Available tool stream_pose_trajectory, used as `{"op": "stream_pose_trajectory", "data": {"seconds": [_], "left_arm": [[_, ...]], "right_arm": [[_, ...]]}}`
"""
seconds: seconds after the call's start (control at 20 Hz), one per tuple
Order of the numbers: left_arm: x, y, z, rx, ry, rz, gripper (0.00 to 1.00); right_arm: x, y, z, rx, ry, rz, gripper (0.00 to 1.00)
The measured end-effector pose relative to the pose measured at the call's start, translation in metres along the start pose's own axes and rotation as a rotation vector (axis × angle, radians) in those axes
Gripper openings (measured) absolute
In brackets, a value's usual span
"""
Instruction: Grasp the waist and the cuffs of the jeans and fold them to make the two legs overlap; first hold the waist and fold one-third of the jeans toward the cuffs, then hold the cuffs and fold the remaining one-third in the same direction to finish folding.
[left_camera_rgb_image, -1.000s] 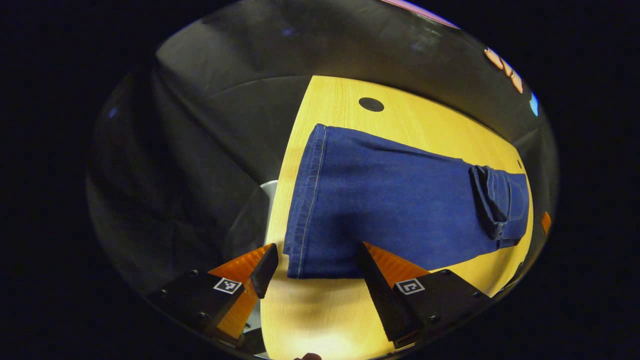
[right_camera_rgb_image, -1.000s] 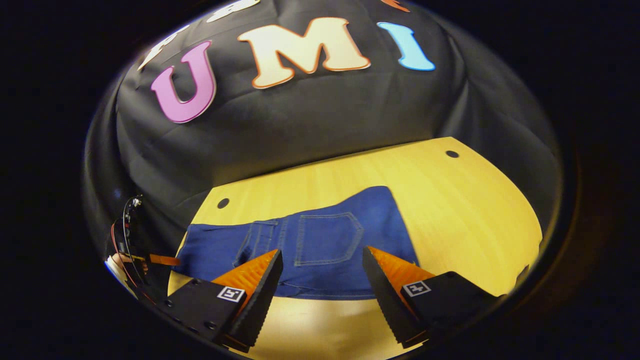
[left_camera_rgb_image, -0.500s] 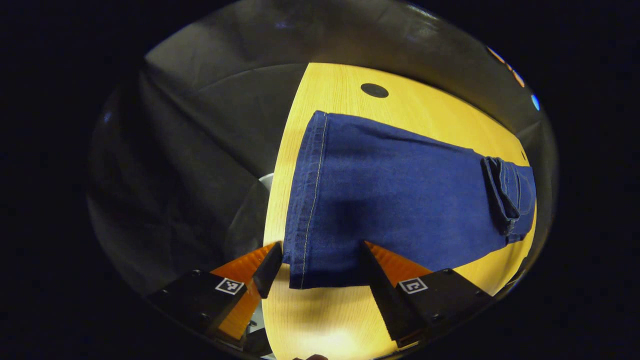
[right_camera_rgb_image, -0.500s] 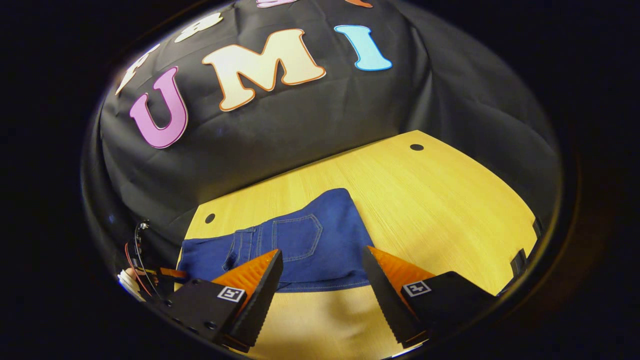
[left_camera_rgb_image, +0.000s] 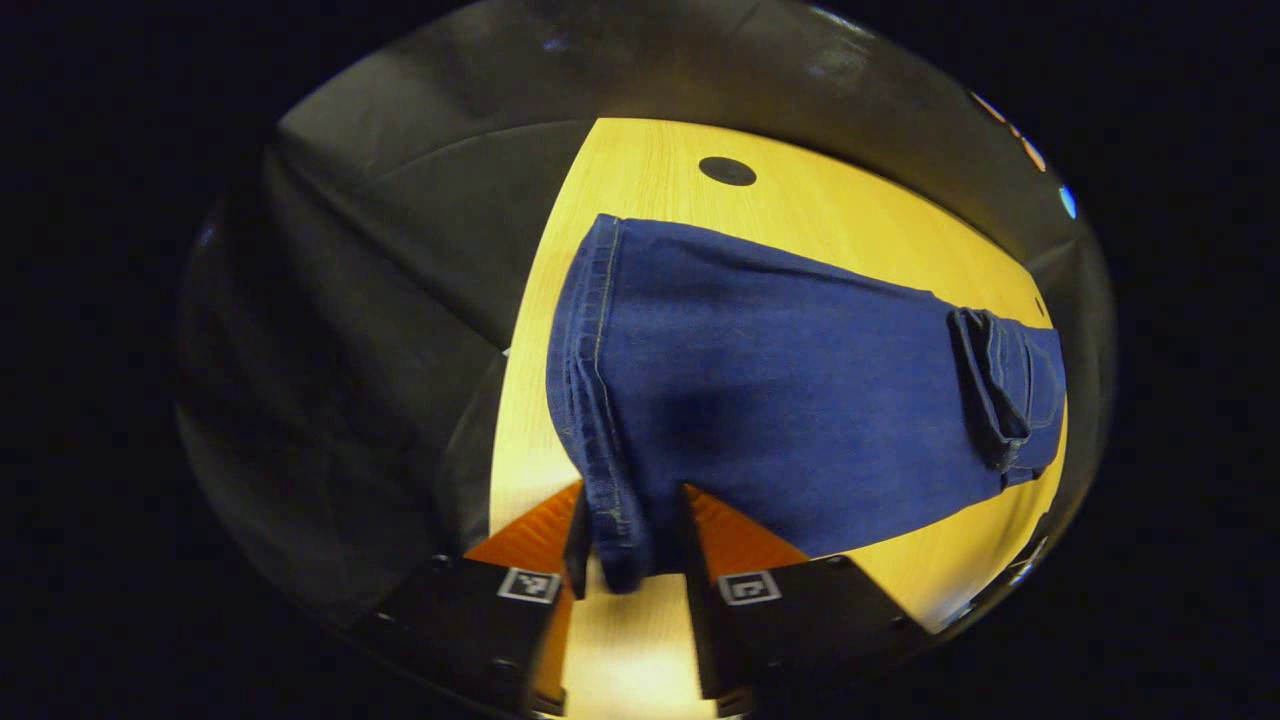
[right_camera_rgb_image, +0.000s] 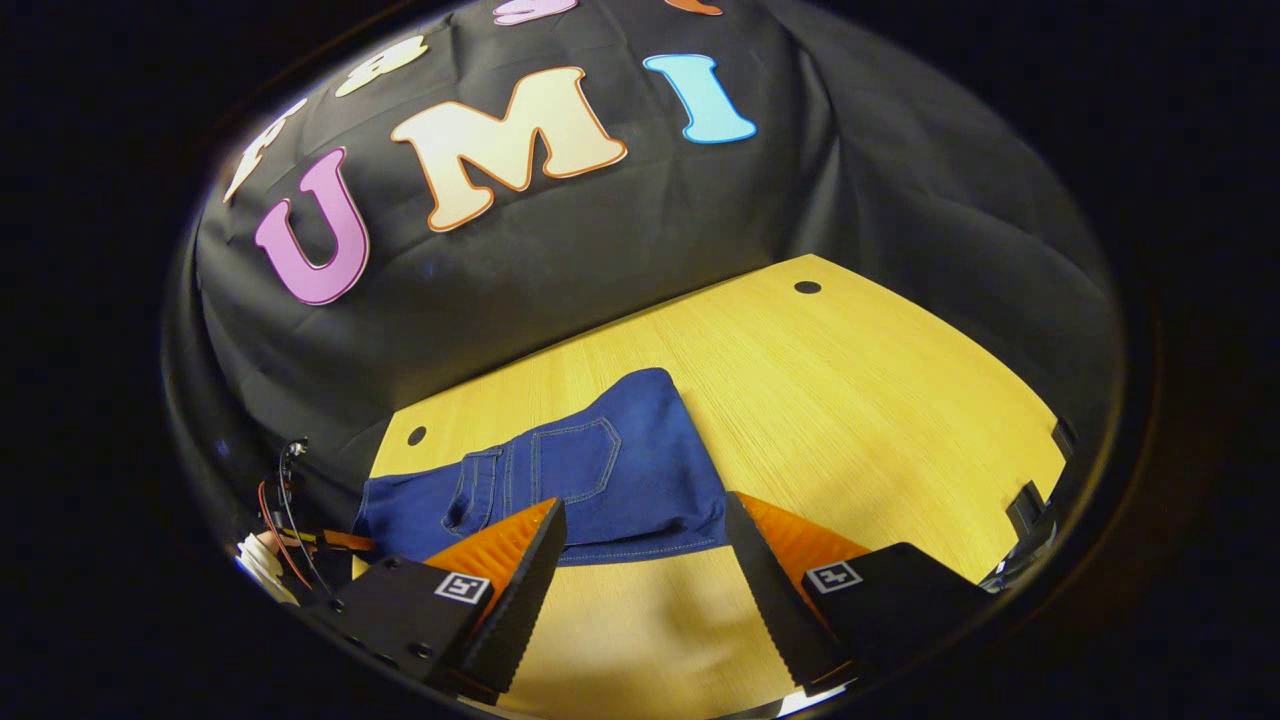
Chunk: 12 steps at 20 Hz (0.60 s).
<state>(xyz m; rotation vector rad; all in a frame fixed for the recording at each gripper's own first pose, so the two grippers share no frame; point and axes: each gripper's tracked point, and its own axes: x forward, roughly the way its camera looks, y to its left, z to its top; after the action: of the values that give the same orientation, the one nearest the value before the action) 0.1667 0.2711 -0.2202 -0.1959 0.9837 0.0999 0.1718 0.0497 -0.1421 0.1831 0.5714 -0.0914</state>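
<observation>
Dark blue jeans (left_camera_rgb_image: 790, 400) lie on the yellow wooden table (left_camera_rgb_image: 660, 170), legs overlapped, with the waist part folded over at the right end (left_camera_rgb_image: 1010, 385). My left gripper (left_camera_rgb_image: 630, 545) is shut on the near corner of the cuffs (left_camera_rgb_image: 600, 440), and the hem bunches between its fingers. In the right gripper view the folded waist end with a back pocket (right_camera_rgb_image: 570, 465) lies just beyond my right gripper (right_camera_rgb_image: 645, 560). That gripper hovers open over bare table with nothing between its fingers. The left gripper and the hand holding it (right_camera_rgb_image: 290, 540) appear at the far left there.
Black cloth walls surround the table. Round dark holes mark the tabletop (left_camera_rgb_image: 727, 171) (right_camera_rgb_image: 806, 287) (right_camera_rgb_image: 417, 436). A wide stretch of bare wood (right_camera_rgb_image: 900, 420) extends to the right of the jeans in the right gripper view.
My left gripper moved onto the cuff corner and closed on it, bunching the hem. The right gripper drew back and to the right from the folded waist, staying open.
</observation>
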Motion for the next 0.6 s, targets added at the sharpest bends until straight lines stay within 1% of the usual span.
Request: {"op": "stream_pose_trajectory", "data": {"seconds": [0.05,0.1,0.25,0.3,0.35,0.45,0.5,0.6], "left_arm": [[0.003,-0.003,-0.002,-0.011,-0.002,-0.004,0.29],[0.003,-0.003,-0.002,-0.019,-0.011,-0.013,0.18],[0.002,-0.005,0.003,-0.042,-0.027,-0.034,0.11],[0.002,-0.007,0.003,-0.059,-0.029,-0.037,0.1],[0.001,-0.008,0.004,-0.07,-0.029,-0.035,0.06],[0.0,-0.008,0.004,-0.083,-0.003,-0.024,0.02],[0.0,-0.007,0.001,-0.065,0.018,-0.017,0.01],[-0.003,-0.002,-0.002,-0.04,0.053,0.028,0.01]], "right_arm": [[-0.003,-0.003,0.0,-0.002,-0.003,-0.006,0.92],[-0.005,-0.007,-0.001,0.0,-0.006,-0.015,0.98],[-0.016,-0.014,0.003,0.035,-0.034,-0.034,0.98],[-0.019,-0.016,0.005,0.046,-0.04,-0.041,0.92],[-0.022,-0.017,0.004,0.054,-0.045,-0.048,0.92],[-0.032,-0.024,0.009,0.069,-0.061,-0.064,0.92],[-0.037,-0.028,0.011,0.078,-0.065,-0.073,0.92],[-0.047,-0.041,0.015,0.104,-0.079,-0.093,0.92]]}}
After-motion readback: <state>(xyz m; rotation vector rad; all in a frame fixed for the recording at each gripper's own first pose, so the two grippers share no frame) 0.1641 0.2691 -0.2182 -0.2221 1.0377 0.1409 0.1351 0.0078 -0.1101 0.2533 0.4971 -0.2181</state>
